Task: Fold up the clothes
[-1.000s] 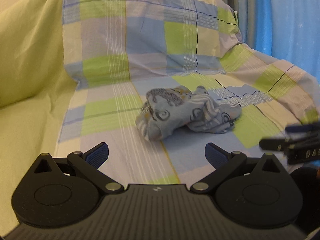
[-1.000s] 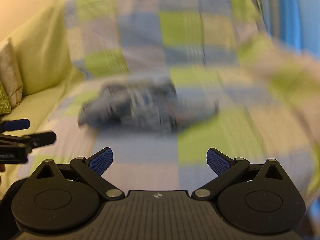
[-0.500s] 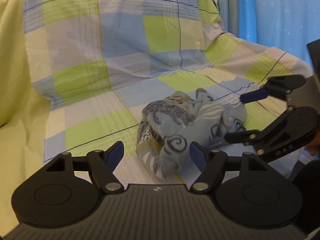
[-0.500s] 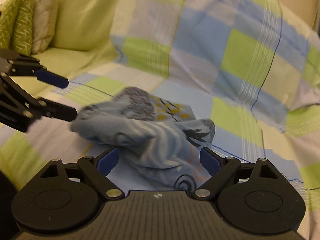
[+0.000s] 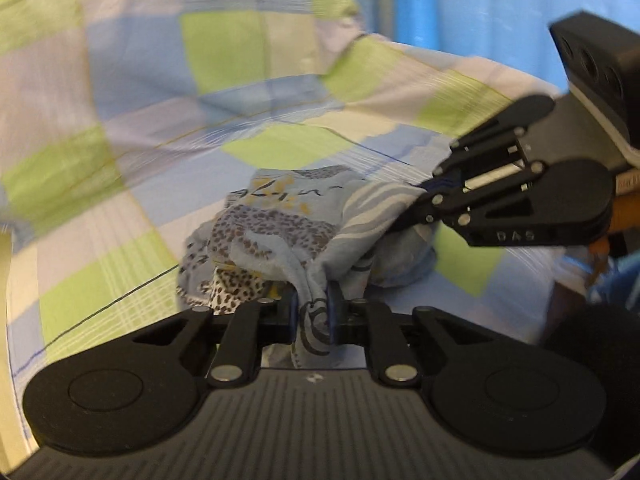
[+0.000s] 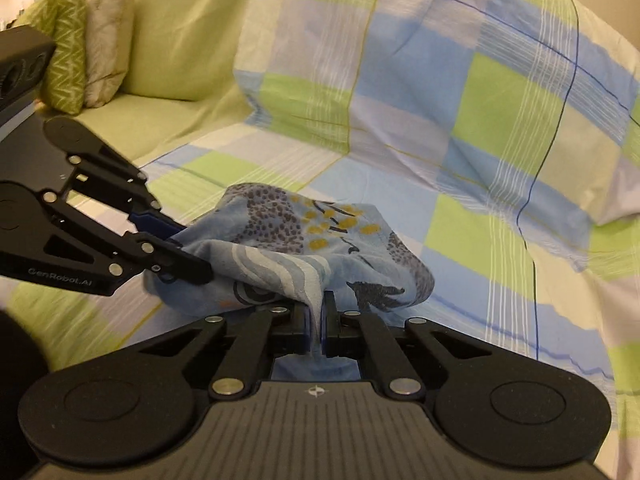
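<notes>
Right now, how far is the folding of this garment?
Only the grasp looks done: the left gripper and the right gripper are each shut on an edge of the blue patterned garment. It is in hand but crumpled on the checked sheet. Spreading and every fold remain.

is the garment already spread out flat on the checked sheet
No, the garment is bunched in a crumpled heap on the checked sheet, pinched by both tongs.
</notes>
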